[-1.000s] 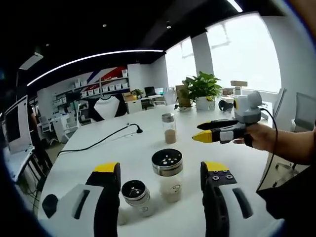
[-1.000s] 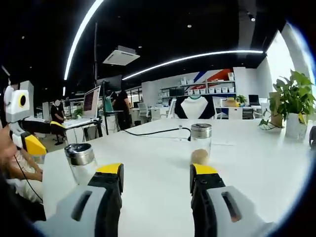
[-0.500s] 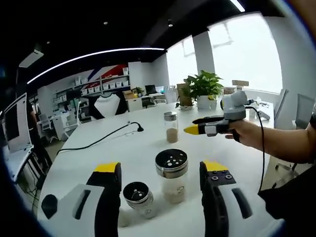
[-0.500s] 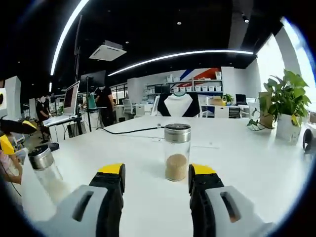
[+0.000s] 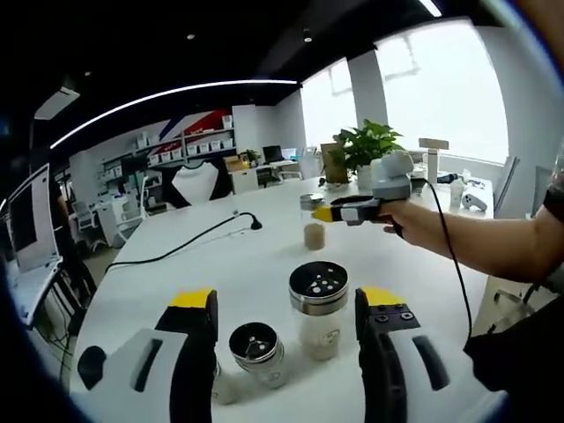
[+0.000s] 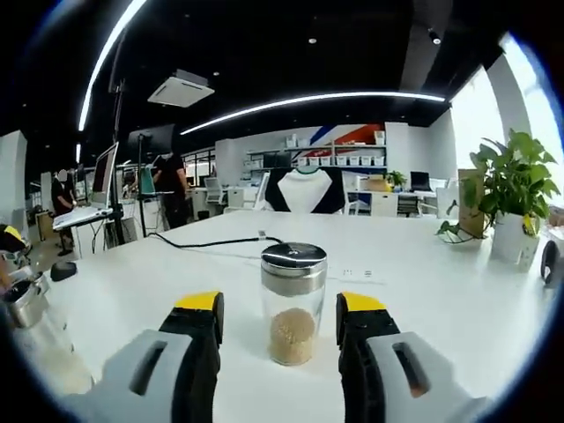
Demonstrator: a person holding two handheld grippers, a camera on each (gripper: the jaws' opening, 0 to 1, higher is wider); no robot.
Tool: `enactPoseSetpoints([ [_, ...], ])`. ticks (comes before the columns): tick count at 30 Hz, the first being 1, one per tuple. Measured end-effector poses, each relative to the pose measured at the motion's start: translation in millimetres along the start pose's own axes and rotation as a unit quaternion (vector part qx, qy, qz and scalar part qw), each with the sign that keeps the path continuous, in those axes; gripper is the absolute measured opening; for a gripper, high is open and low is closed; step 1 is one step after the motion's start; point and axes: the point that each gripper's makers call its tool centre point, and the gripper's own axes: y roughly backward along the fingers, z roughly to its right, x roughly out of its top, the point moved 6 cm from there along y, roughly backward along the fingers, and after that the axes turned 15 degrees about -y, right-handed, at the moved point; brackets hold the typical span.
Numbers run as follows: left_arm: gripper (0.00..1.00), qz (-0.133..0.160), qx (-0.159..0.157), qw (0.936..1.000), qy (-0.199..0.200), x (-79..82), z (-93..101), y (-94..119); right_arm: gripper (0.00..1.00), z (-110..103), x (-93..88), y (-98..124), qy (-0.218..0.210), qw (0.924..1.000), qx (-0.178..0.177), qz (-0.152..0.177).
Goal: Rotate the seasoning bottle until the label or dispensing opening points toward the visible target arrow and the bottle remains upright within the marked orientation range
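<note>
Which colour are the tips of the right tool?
Yellow, on black jaws; the right tool shows them best in the right gripper view.

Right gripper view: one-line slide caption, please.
Open right tool straddles an upright seasoning bottle on the white table.

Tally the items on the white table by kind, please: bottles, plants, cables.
Seasoning bottles: 3 (far bottle, tall near bottle, small near bottle)
Potted plants: 1
Black cables: 1
Total: 5
</note>
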Motion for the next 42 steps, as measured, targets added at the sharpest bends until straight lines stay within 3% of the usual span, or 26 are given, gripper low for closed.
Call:
enactPoseSetpoints([
  [8, 0.67, -0.004, 0.003, 1.0000, -0.001, 0.0, -2.1, 0.2, 0.52, 5.1, 11.7, -30.4, 0.013, 0.9997, -0.017, 0.009],
  [31, 0.66, -0.016, 0.008, 0.9998, -0.003, -2.7, -4.1, 2.0, 0.41, 4.3, 12.6, -38.1, 0.018, 0.9997, -0.013, -0.002],
  [42, 0.66, -0.010, 0.007, 0.9999, -0.012, 5.2, -1.9, 2.8, 0.39, 4.0, 11.9, -35.4, 0.034, 0.9994, 0.001, 0.001],
])
